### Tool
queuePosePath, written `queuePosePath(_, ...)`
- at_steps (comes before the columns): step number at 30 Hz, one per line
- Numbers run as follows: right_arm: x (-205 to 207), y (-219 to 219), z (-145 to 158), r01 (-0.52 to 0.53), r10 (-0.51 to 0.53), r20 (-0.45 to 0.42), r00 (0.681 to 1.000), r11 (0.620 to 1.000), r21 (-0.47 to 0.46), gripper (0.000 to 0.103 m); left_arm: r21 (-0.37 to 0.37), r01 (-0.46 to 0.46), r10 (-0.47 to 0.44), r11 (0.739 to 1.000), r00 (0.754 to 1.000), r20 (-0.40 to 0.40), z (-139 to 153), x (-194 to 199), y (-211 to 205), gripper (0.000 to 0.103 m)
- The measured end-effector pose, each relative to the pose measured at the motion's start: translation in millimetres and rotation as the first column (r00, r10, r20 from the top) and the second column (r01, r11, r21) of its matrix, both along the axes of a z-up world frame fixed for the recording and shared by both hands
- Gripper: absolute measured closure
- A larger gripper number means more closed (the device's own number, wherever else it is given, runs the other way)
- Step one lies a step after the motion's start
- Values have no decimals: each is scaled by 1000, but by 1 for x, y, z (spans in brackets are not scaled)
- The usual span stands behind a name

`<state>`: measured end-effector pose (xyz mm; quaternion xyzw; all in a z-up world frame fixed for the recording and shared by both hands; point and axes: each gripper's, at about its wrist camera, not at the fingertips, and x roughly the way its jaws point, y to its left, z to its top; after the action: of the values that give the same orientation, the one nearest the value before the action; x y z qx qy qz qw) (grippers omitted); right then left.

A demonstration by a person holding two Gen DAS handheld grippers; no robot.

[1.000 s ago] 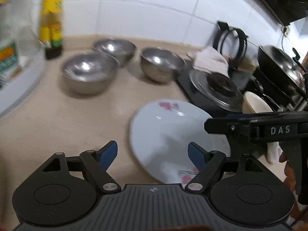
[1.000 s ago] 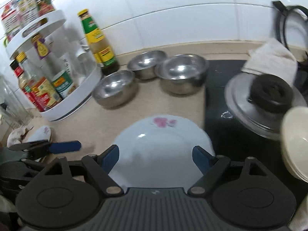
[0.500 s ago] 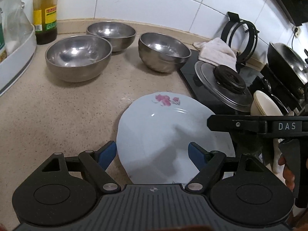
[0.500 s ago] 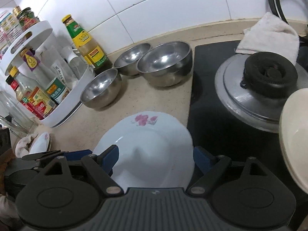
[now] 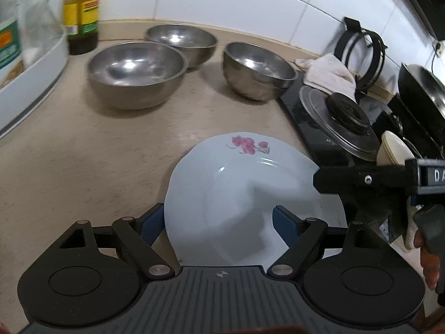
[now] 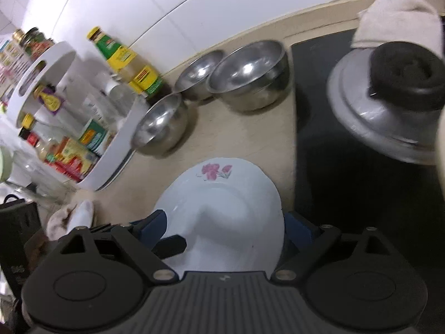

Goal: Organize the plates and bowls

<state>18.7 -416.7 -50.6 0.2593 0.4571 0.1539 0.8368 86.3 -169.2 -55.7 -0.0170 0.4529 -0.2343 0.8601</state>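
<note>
A white round ceramic plate with a pink flower [image 5: 250, 194] lies on the beige table [image 5: 83, 167] between the left gripper's [image 5: 217, 222] spread blue fingers [image 5: 151, 222]; three steel bowls [image 5: 136, 72] stand behind.

We see a beige stone countertop [image 5: 83, 161] running back to a wall of large glossy white tiles [image 5: 222, 2], which catch a soft overhead light. To the right a black glass cooktop [image 6: 347, 167] is set into the counter, with a dark range hood [image 5: 428, 2] above it. On the left stands a white two-tier rack [image 6: 64, 117] crowded with bottles and jars.
</note>
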Motion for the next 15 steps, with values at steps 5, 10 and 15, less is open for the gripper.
queuePosePath(5,0,24,-7,-69,69,1,998,997,18,19,17,-31,31,999,999,12,1,-4,18,19)
queuePosePath(10,-1,28,-5,-77,77,0,997,997,0,25,50,-25,22,998,998,58,-1,-16,18,19)
queuePosePath(15,-5,33,-4,-93,93,19,995,995,-46,26,94,-25,15,995,994,104,-5,-20,10,17)
